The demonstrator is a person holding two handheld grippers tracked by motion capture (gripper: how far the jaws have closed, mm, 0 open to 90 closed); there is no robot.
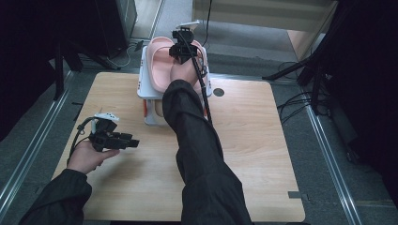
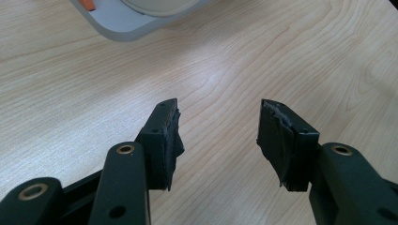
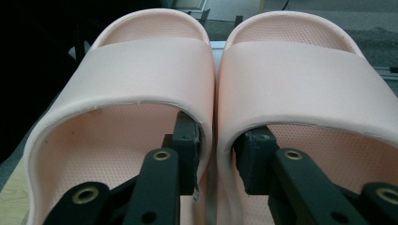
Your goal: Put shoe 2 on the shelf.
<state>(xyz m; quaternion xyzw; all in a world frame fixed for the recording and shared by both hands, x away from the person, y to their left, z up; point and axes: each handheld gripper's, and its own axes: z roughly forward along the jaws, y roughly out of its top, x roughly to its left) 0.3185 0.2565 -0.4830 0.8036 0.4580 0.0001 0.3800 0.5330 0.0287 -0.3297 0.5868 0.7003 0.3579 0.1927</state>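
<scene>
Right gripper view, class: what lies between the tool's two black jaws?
The touching inner side walls of the two pink slippers, one jaw inside each slipper; the right tool pinches them together.

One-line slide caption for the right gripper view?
Right gripper pinching the adjoining inner walls of two pink slides, one jaw inside the left slide and one inside the right slide.

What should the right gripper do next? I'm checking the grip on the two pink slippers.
Probably lift slowly. The right gripper has one jaw inside each pink slipper, pinching their touching inner walls together atop the white rack. The left gripper is open over the table.
</scene>
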